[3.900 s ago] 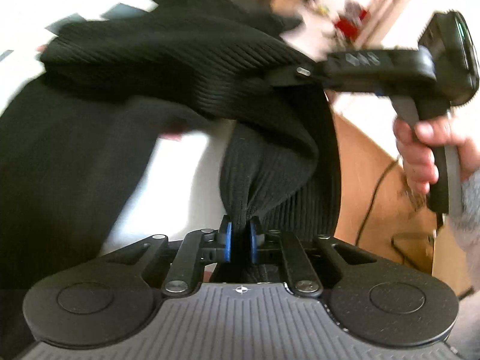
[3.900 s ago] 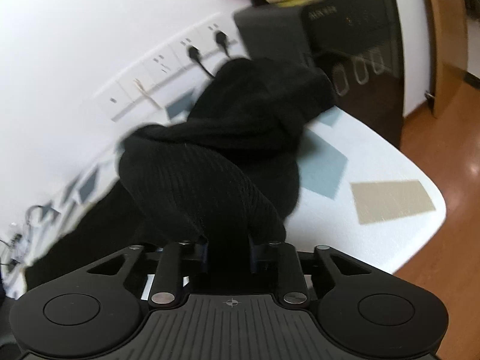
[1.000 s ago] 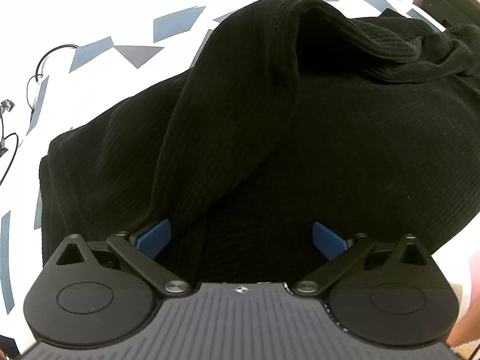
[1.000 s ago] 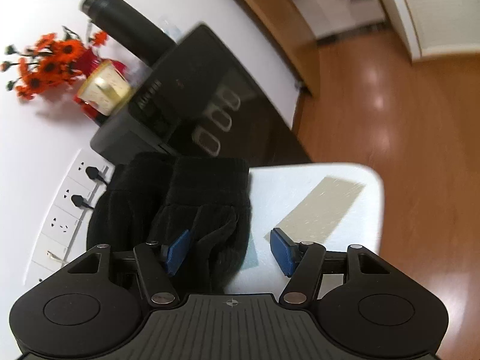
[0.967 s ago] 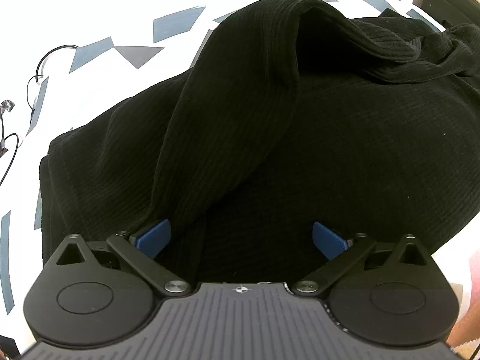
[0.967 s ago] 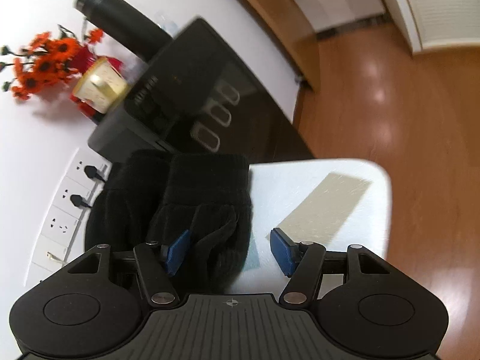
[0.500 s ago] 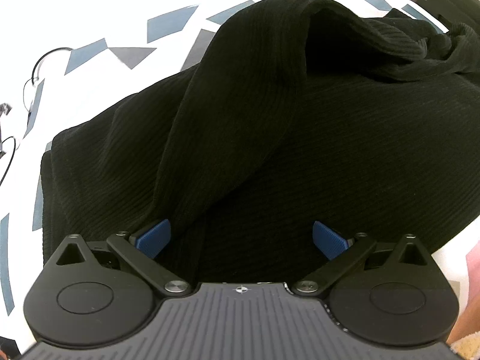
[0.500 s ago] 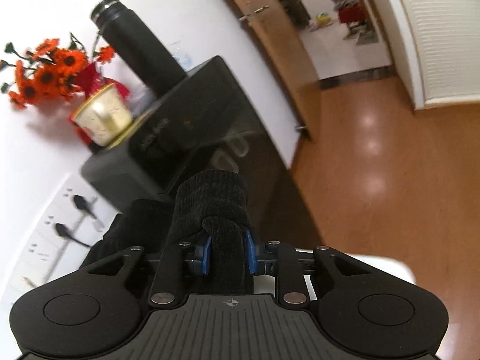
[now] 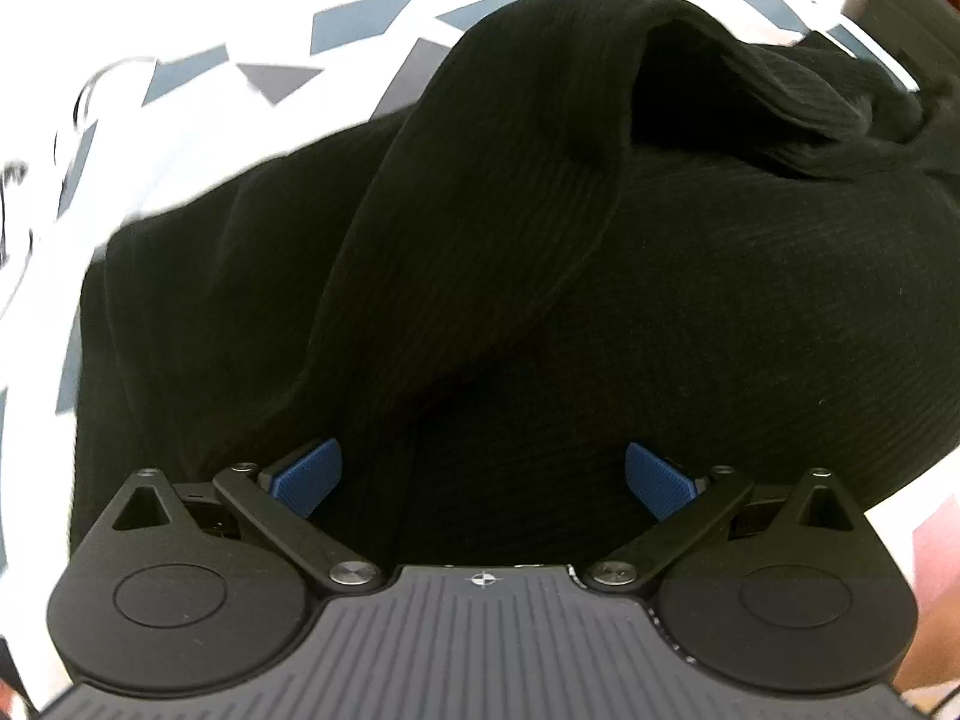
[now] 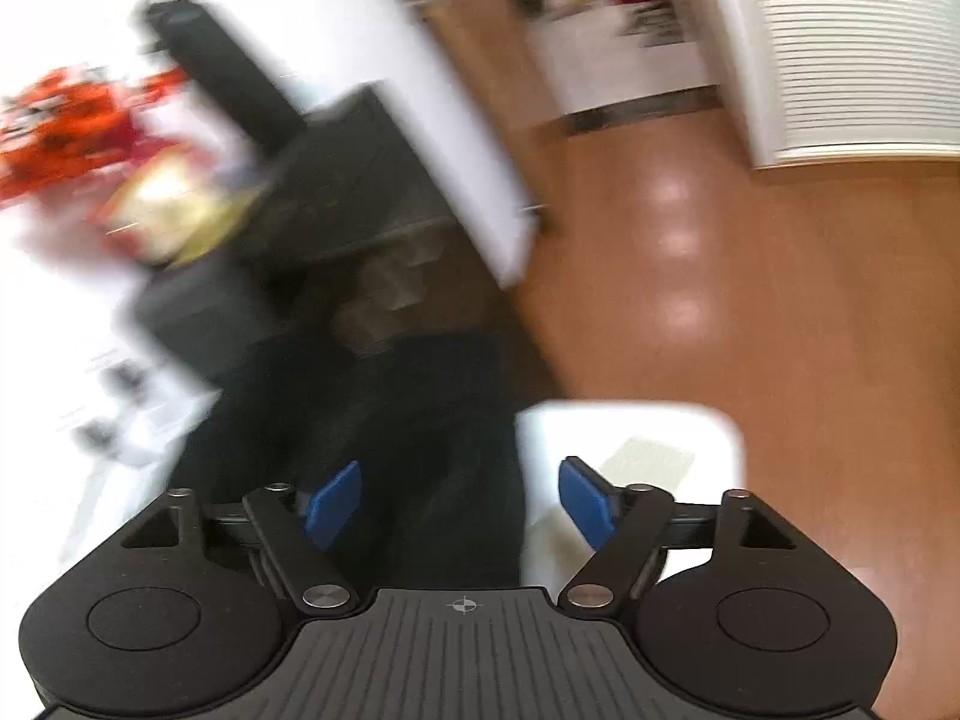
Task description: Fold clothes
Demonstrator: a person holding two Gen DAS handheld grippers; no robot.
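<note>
Half a second ago the right gripper [image 10: 459, 501] was clamped on a fold of the black ribbed sweater [image 9: 540, 276]; its blue fingers [image 10: 333, 504] now stand apart, with the dark knit lying loose between them, nearer the left one. That view is blurred by motion. The sweater lies spread on the white counter [image 9: 198, 102] with its grey-blue patches, one sleeve draped diagonally across the body. The left gripper [image 9: 480, 480] hovers low over the near edge, fingers wide apart, gripping nothing. Beyond the counter's corner lie a wooden floor [image 10: 750, 276], a black appliance [image 10: 312, 240] and blurred orange flowers [image 10: 66, 120].
</note>
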